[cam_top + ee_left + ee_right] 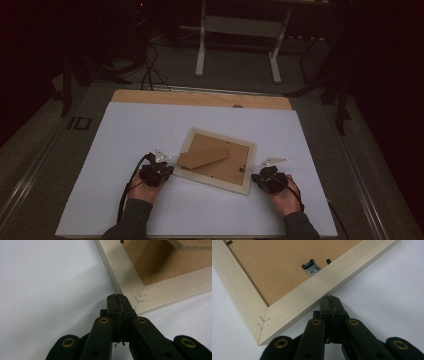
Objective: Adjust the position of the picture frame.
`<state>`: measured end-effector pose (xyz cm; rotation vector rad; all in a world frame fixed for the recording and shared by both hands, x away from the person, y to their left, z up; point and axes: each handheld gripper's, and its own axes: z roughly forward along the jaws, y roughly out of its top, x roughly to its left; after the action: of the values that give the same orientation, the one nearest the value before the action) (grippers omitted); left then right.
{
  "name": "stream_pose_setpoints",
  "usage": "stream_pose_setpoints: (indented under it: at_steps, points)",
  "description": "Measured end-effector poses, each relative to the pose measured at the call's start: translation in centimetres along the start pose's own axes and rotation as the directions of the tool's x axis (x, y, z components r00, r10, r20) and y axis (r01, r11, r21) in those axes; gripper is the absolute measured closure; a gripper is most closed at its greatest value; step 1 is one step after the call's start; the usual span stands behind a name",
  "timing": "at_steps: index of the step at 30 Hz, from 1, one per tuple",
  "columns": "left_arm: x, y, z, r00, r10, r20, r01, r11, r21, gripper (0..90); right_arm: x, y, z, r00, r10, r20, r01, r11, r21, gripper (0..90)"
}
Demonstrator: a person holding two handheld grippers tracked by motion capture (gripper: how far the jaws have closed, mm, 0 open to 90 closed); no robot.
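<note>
Lying face down on a white sheet (pixel 125 150) that covers the table: a pale wooden picture frame (pixel 216 160), brown backing board up, with its fold-out stand (pixel 202 157) resting flat across the back. Turned at a slight angle to the table's edges, near the middle of the sheet, on the person's side. Flanked by two hand-held grippers: left gripper (pixel 162 167) at the frame's left corner, right gripper (pixel 261 176) by the edge near its right corner. Left gripper (pixel 117 298) clenched with nothing between the jaws, tips just beside the stapled mitre joint (pixel 140 297), contact not clear. Right gripper (pixel 329 300) likewise clenched and empty, tips up against the frame's outer edge (pixel 317 298), just below a small metal hanger clip (pixel 311 267) on the backing. Strip of bare wood tabletop (pixel 200 98) at the far edge of the sheet; white table legs (pixel 239 45) on the dark floor beyond.
</note>
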<state>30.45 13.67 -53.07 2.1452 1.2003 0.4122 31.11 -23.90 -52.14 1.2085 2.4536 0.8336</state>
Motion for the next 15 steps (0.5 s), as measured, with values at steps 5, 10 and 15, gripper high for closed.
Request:
stream_pose_setpoints:
  at_steps: [5,10,15]
  points:
    - [-0.1,-0.1,-0.2,1.0,-0.004,-0.006,0.005,1.0,0.006,90.0,-0.3,0.5,0.4,1.0,0.003,0.002,-0.003,1.0,0.005,90.0]
    - [-0.3,-0.3,-0.4,0.9999,0.0,-0.014,0.0,0.9999,0.016,90.0,-0.4,1.1,0.7,0.9999,-0.001,0.01,0.001,1.0,0.012,90.0]
    - [-0.5,-0.4,-0.6,0.9996,0.002,-0.027,-0.002,0.9998,0.022,90.0,-0.6,1.6,1.1,0.9999,-0.004,0.015,0.004,1.0,0.015,90.0]
